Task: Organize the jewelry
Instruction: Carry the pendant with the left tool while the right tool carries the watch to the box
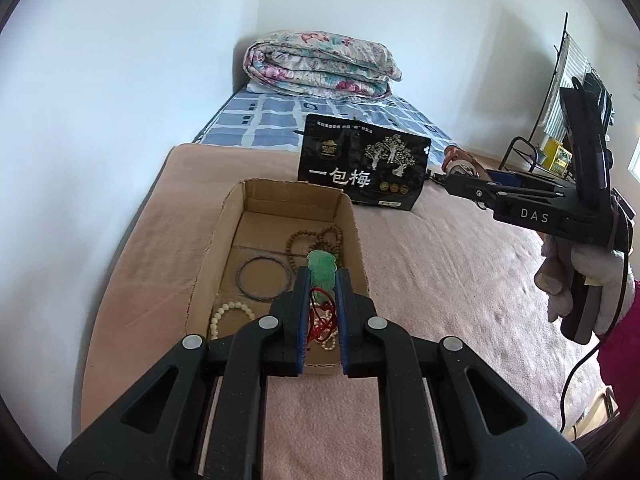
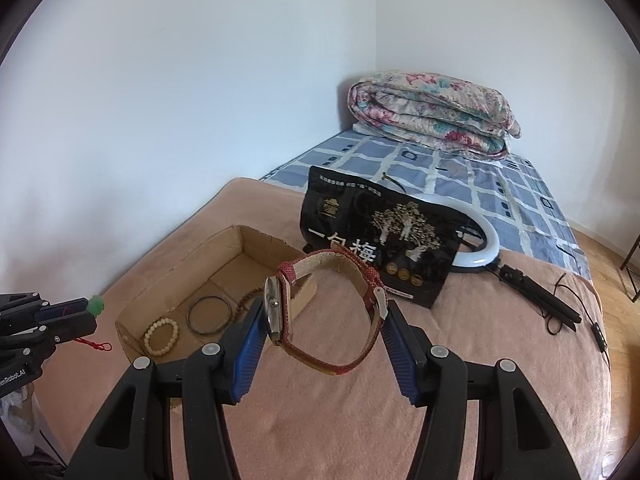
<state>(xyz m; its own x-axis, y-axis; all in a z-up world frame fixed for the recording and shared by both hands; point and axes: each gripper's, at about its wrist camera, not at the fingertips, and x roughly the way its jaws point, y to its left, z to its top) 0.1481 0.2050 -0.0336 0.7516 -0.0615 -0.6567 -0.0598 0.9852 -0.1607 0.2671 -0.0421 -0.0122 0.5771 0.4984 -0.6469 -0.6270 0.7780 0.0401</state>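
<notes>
Left gripper (image 1: 322, 280): fingers nearly closed, pinching a green pendant (image 1: 321, 268) with red cord, above the cardboard box (image 1: 224, 216). Right gripper (image 2: 324, 320): fingers about half spread, clamping a red-strapped watch (image 2: 320, 312) above the pink blanket (image 2: 320, 420), beside the box.

A black snack bag (image 2: 380, 256) stands before a folded floral quilt (image 2: 432, 114) and ring light (image 2: 486, 248).

Bracelets (image 1: 264, 282) in the box (image 1: 224, 236), bag (image 1: 362, 162) behind it.
</notes>
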